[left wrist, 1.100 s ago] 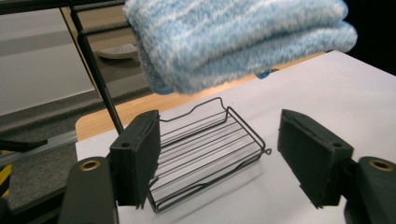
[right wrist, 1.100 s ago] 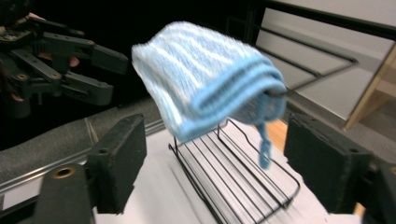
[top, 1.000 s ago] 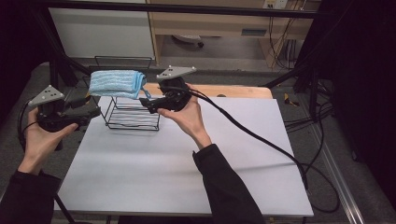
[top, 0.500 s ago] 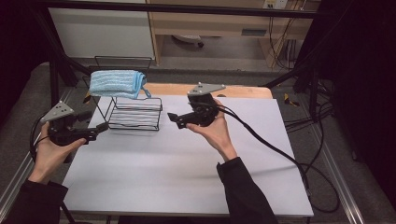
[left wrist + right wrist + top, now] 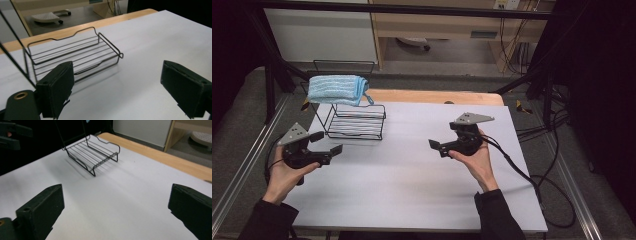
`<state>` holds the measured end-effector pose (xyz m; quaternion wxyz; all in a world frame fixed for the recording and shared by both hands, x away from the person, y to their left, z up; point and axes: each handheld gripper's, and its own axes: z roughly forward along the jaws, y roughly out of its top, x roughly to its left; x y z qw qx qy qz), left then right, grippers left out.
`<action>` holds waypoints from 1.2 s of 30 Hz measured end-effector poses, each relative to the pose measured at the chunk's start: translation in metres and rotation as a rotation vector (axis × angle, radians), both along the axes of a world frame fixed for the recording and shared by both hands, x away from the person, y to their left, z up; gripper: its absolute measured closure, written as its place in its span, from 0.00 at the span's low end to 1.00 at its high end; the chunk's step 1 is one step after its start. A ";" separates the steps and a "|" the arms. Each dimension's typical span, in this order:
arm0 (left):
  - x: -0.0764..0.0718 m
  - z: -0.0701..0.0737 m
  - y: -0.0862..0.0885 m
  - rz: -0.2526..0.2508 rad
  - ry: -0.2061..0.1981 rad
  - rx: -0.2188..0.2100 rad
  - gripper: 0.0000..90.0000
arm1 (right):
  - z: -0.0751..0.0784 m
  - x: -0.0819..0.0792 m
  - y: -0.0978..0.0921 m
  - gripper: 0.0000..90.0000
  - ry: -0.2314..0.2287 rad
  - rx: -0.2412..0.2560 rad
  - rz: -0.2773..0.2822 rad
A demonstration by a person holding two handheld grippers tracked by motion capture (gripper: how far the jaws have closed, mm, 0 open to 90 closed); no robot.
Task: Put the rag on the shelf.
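While no writing is legible, left gripper (image 5: 328, 143) gapes wide; right gripper (image 5: 435, 145) likewise, empty.

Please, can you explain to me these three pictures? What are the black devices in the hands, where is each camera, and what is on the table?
A person sits at a white table and holds a hand-operated grasping tool in each hand: the left tool and the right tool. One camera looks down from above. The two other cameras ride on the tools, so the black blocks at the bottom are each tool's own jaws. Both stand open and hold nothing. On the table stands a black wire rack, with a folded blue cloth draped over its raised top bar.
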<state>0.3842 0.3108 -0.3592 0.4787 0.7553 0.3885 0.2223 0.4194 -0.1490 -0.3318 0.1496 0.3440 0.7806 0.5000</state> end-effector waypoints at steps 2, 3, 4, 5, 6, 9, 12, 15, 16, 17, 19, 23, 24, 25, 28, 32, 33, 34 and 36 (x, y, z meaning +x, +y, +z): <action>0.000 -0.007 -0.005 -0.008 0.007 0.005 0.12 | -0.009 -0.004 -0.011 0.01 0.016 -0.007 -0.002; -0.001 -0.011 -0.008 -0.015 0.013 0.012 0.12 | -0.014 -0.006 -0.016 0.01 0.024 -0.013 -0.002; -0.001 -0.015 -0.010 -0.021 0.017 0.012 0.12 | -0.019 -0.008 -0.021 0.01 0.031 -0.013 -0.005; -0.001 -0.018 -0.013 -0.025 0.018 0.016 0.12 | -0.024 -0.010 -0.027 0.01 0.040 -0.015 -0.008; -0.001 -0.022 -0.015 -0.031 0.022 0.020 0.12 | -0.029 -0.012 -0.031 0.01 0.048 -0.014 -0.012; -0.001 -0.034 -0.022 -0.046 0.036 0.035 0.12 | -0.044 -0.018 -0.047 0.01 0.071 -0.022 -0.029; -0.003 -0.046 -0.029 -0.073 0.055 0.067 0.12 | -0.056 -0.023 -0.059 0.01 0.095 -0.026 -0.045; -0.005 -0.055 -0.033 -0.087 0.071 0.080 0.12 | -0.069 -0.030 -0.073 0.01 0.110 -0.035 -0.047; -0.006 -0.057 -0.033 -0.089 0.078 0.083 0.12 | -0.072 -0.032 -0.077 0.01 0.115 -0.036 -0.053; -0.007 -0.059 -0.034 -0.091 0.083 0.087 0.12 | -0.075 -0.034 -0.079 0.01 0.120 -0.037 -0.054; -0.008 -0.064 -0.034 -0.095 0.091 0.090 0.12 | -0.083 -0.038 -0.087 0.01 0.125 -0.045 -0.059; -0.010 -0.074 -0.033 -0.106 0.102 0.100 0.12 | -0.093 -0.045 -0.098 0.01 0.144 -0.052 -0.070; -0.011 -0.076 -0.033 -0.107 0.106 0.104 0.12 | -0.095 -0.047 -0.101 0.01 0.147 -0.052 -0.072; -0.011 -0.078 -0.033 -0.107 0.108 0.102 0.12 | -0.098 -0.049 -0.104 0.01 0.150 -0.048 -0.076; -0.013 -0.084 -0.032 -0.105 0.111 0.101 0.12 | -0.105 -0.055 -0.112 0.01 0.152 -0.041 -0.084; -0.015 -0.087 -0.031 -0.107 0.108 0.105 0.12 | -0.113 -0.062 -0.119 0.01 0.155 -0.050 -0.084; -0.015 -0.087 -0.030 -0.105 0.107 0.104 0.12 | -0.114 -0.063 -0.120 0.01 0.153 -0.049 -0.080; -0.016 -0.088 -0.030 -0.104 0.109 0.101 0.12 | -0.115 -0.064 -0.121 0.01 0.152 -0.047 -0.079; -0.016 -0.089 -0.030 -0.105 0.112 0.103 0.12 | -0.114 -0.065 -0.122 0.01 0.141 -0.045 -0.079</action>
